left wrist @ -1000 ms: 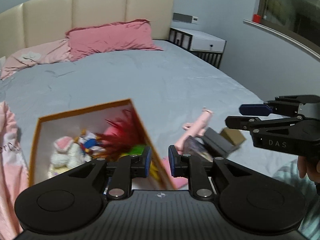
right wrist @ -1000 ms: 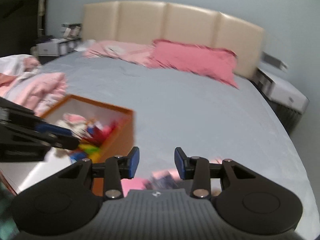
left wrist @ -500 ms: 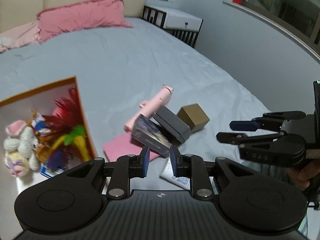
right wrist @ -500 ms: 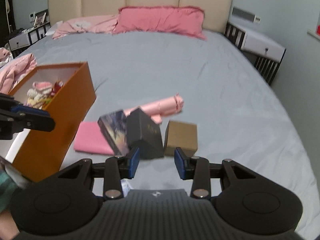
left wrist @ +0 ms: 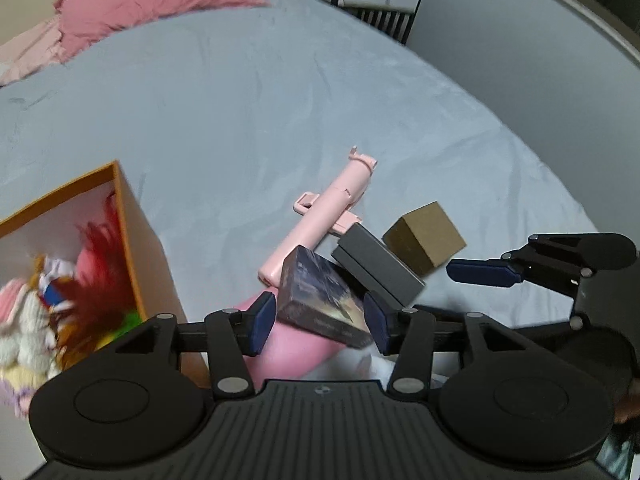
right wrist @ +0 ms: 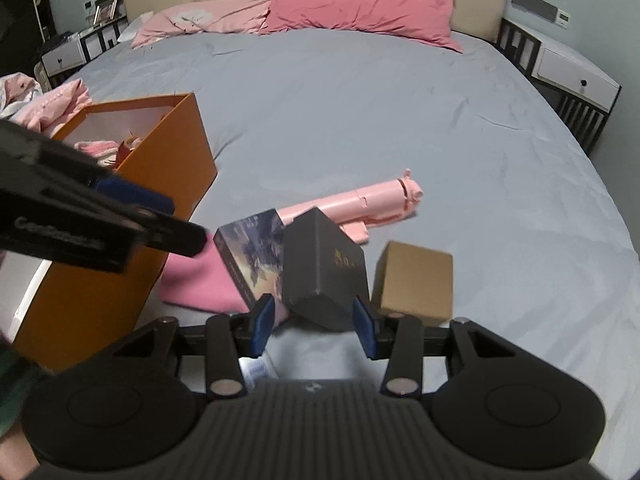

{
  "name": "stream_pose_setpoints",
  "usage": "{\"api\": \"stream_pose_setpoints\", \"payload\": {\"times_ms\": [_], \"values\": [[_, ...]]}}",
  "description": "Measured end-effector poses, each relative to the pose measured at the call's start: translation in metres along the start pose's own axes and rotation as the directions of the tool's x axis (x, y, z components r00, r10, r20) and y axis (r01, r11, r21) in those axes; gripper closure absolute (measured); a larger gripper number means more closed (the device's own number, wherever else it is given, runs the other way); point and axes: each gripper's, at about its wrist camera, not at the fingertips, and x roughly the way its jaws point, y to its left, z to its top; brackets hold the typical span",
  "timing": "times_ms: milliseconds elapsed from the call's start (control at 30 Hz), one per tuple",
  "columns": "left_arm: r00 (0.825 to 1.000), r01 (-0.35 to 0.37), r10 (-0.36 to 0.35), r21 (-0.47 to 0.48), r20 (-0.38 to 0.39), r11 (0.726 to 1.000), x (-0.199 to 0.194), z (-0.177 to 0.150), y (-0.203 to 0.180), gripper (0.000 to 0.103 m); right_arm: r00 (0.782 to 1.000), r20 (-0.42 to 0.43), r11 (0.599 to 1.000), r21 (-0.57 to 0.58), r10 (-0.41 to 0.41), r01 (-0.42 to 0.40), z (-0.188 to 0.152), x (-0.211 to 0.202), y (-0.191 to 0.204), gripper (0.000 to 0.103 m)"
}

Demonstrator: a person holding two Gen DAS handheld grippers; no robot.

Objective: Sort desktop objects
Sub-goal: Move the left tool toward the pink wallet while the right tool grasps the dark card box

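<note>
A pile lies on the grey bed. It holds a printed dark box (left wrist: 320, 296), a black box (right wrist: 320, 268), a brown carton (right wrist: 414, 280), a pink folding stick (left wrist: 320, 220) and a flat pink cloth (right wrist: 200, 280). My left gripper (left wrist: 319, 326) hovers just over the printed box. Its jaws are opening, with the box between the pads and not pressed. My right gripper (right wrist: 315, 324) straddles the black box's near corner. Its jaws are opening a little and show no clear grip. An orange box (left wrist: 132, 232) full of plush toys stands to the left.
Pink pillows (right wrist: 360, 8) and a padded headboard are at the far end of the bed. A white nightstand (right wrist: 572, 76) stands on the right and pink bedding (right wrist: 56, 100) is heaped on the left. Open grey sheet (right wrist: 360, 112) stretches beyond the pile.
Both grippers tipped down and came in over the pile, which now sits at their fingertips. The left jaws have spread wide and the right jaws slightly.
</note>
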Motion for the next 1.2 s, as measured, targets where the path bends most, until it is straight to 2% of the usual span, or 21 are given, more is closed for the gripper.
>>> {"api": "stream_pose_setpoints", "payload": {"times_ms": [167, 300, 433, 600, 700, 800, 967, 1100, 1200], "values": [[0.997, -0.025, 0.025, 0.009, -0.076, 1.0, 0.026, 0.016, 0.005, 0.046, 0.999, 0.007, 0.999, 0.001, 0.045, -0.045, 0.006, 0.009, 0.003, 0.058], [0.996, -0.055, 0.056, 0.024, -0.066, 0.998, 0.022, 0.02, 0.007, 0.046, 0.995, 0.038, 0.995, -0.008, 0.097, -0.097, 0.011, 0.005, 0.009, 0.058], [0.993, -0.074, 0.071, -0.021, -0.095, 0.997, 0.016, 0.02, 0.018, 0.046, 0.986, 0.027, 0.986, -0.044, 0.163, -0.162, 0.02, 0.016, 0.024, 0.058], [0.994, -0.07, 0.066, -0.048, -0.083, 0.996, 0.009, 0.012, 0.023, 0.046, 0.989, -0.007, 0.985, -0.082, 0.15, -0.15, 0.027, 0.042, 0.042, 0.058], [0.993, -0.077, 0.07, -0.072, -0.09, 0.994, 0.012, 0.011, 0.026, 0.047, 0.994, -0.018, 0.989, -0.101, 0.105, -0.106, 0.027, 0.055, 0.048, 0.057], [0.992, -0.092, 0.083, -0.099, -0.095, 0.991, 0.013, 0.01, 0.032, 0.047, 0.997, -0.02, 0.991, -0.105, 0.076, -0.078, 0.024, 0.064, 0.051, 0.047], [0.993, -0.074, 0.06, -0.139, -0.098, 0.988, 0.012, 0.011, 0.035, 0.047, 1.0, -0.023, 0.995, -0.093, 0.021, -0.023, 0.021, 0.071, 0.046, 0.046], [0.992, -0.08, 0.063, -0.162, -0.105, 0.984, 0.013, 0.008, 0.032, 0.047, 0.999, 0.018, 0.998, -0.059, 0.028, -0.026, 0.019, 0.054, 0.037, 0.066], [0.991, -0.098, 0.079, -0.188, -0.107, 0.977, 0.014, 0.005, 0.026, 0.047, 0.999, 0.041, 0.999, 0.014, 0.029, -0.03, 0.017, 0.039, 0.019, 0.072]]}}
